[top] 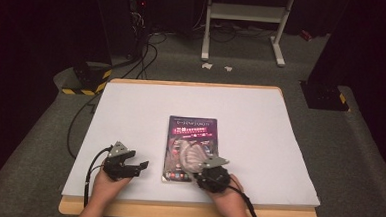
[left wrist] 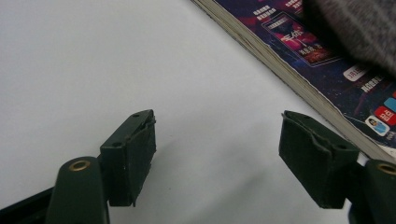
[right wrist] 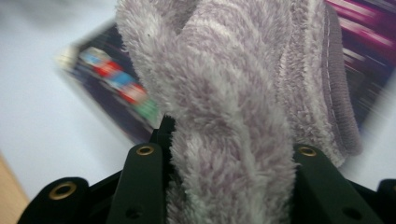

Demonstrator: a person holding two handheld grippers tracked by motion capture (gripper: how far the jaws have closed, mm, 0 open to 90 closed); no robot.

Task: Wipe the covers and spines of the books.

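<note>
1. Fleecy grey-lilac cloth (right wrist: 224, 116), bunched and soft, sits clamped between the jaws of the right gripper (top: 205, 170), which press into its pile from both sides. In the high view the cloth lies on the lower part of the magazine (top: 191, 148), so the work in hand looks like wiping the cover.

2. That magazine lies flat near the middle of the white sheet (top: 260, 117) that covers the table (top: 185, 212), its glossy purple cover facing up. Seen from the left gripper view, the page edges run just beside the far jaw.

3. Jaws of the left gripper (left wrist: 219, 154) stand wide apart with nothing between them, resting low over the bare sheet just left of the magazine.

4. To do the wipe well, I judge:
   - keep the grip on the cloth firm, so the fold does not slip out;
   - press lightly and drag along the cover's length, since a glossy magazine on smooth paper will probably slide;
   - bring the left gripper against the magazine's near edge or corner to pin it;
   - keep the hard jaw tips off the cover, letting only cloth touch.
</note>
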